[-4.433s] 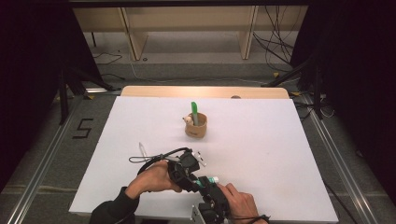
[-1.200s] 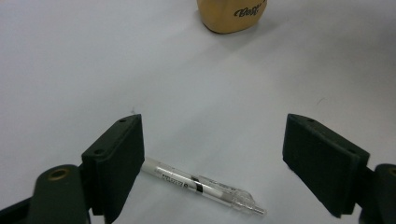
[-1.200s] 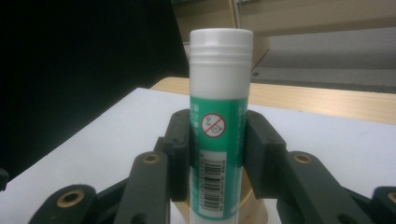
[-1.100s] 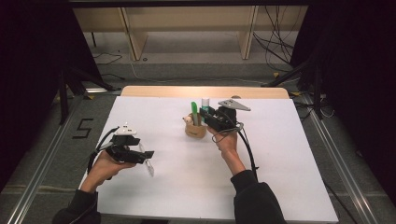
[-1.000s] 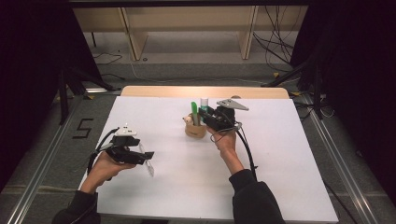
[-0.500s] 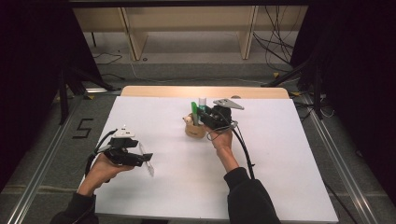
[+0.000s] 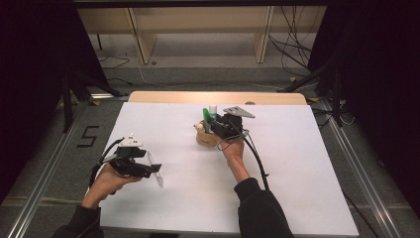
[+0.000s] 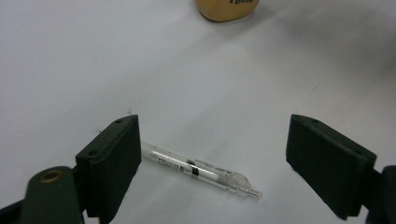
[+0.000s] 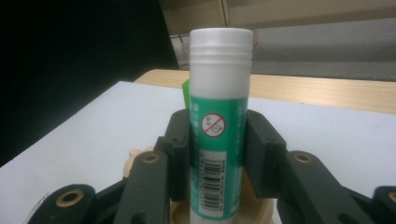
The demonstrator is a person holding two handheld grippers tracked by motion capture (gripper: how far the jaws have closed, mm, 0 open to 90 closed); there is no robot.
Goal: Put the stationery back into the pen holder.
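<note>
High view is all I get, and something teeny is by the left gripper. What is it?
Observer: A clear pen with a white barrel. It lies flat on the white table, between the left gripper's jaws, which stand wide open.
Operator: And what's the right gripper holding?
Observer: A glue stick, green label, white cap. The right gripper's jaws press both its sides.
Operator: Is the stick inside that tan cup?
Observer: Its bottom end sits at the tan holder's rim; how deep it goes is hidden by the jaws.
</note>
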